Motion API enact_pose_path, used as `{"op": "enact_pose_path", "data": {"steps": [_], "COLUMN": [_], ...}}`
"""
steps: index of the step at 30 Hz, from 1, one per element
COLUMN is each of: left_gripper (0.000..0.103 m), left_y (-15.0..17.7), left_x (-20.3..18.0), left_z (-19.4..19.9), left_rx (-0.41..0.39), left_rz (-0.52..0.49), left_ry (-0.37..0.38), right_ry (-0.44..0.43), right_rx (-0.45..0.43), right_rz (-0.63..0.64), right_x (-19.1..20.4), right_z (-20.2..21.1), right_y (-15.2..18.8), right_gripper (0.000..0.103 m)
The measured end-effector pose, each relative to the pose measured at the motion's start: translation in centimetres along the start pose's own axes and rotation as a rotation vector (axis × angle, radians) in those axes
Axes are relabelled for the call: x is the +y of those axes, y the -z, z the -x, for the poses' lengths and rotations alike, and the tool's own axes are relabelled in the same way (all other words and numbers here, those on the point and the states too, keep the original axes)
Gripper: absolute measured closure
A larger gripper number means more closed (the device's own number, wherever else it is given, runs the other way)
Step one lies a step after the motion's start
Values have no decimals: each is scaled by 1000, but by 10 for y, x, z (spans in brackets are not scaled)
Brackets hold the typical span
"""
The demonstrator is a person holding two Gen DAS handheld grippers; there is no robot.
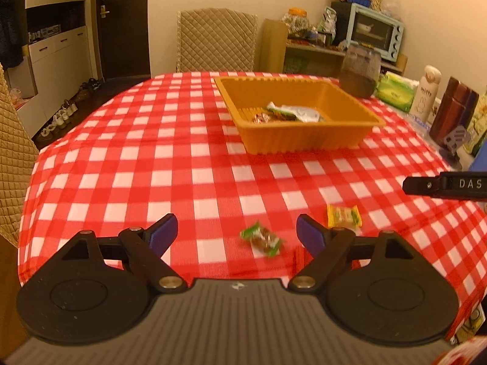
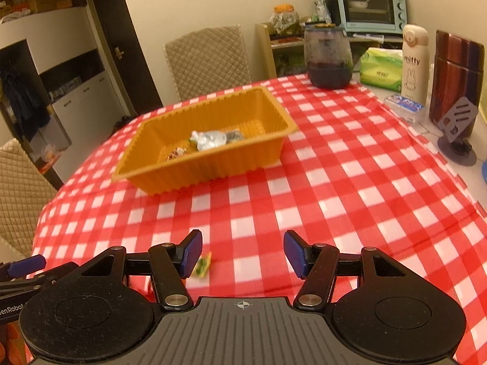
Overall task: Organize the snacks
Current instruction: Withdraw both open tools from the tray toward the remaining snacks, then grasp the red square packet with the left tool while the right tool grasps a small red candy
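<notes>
An orange tray point(image 1: 304, 144) point(image 2: 213, 168) stands mid-table on the red checked cloth and holds a silver snack packet point(image 1: 299, 112) point(image 2: 210, 140) and small wrapped candies. My left gripper point(image 1: 237, 235) is open and empty above the near edge. A green-wrapped candy point(image 1: 261, 238) lies between its fingers on the cloth. A yellow snack packet point(image 1: 344, 216) point(image 2: 202, 266) lies just right of it. My right gripper point(image 2: 243, 254) is open and empty, with the yellow packet beside its left finger. Its side also shows in the left wrist view point(image 1: 444, 185).
Along the table's right side stand a dark jar point(image 2: 328, 57), a green tissue pack point(image 2: 380, 68), a white Miffy bottle point(image 2: 414, 60), a brown flask point(image 2: 456, 82) and a grey phone stand point(image 2: 456, 133). Quilted chairs point(image 2: 210, 60) surround the table.
</notes>
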State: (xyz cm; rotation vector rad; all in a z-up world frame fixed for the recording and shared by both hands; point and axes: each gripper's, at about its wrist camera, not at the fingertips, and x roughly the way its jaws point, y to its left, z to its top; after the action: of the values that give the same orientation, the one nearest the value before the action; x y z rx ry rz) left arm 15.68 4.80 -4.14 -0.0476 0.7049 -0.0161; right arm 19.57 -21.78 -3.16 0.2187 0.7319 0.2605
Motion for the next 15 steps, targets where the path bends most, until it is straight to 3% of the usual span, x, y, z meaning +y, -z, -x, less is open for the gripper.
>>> {"op": "enact_pose_path", "data": {"steps": [9,15], "left_gripper": [20,21], "left_y": [8,13], "left_x": [-8,-26], "left_z": [-8,-12], "left_rx": [37,61], "left_rz": [-9,-13], "left_ry": [45,154], "right_ry": [5,5], "right_rx": [24,27], "right_rz": [-10,-15], "right_x": [-10,-12], "right_z": [-4,-5], "right_y": [6,7], "right_gripper": [44,43]}}
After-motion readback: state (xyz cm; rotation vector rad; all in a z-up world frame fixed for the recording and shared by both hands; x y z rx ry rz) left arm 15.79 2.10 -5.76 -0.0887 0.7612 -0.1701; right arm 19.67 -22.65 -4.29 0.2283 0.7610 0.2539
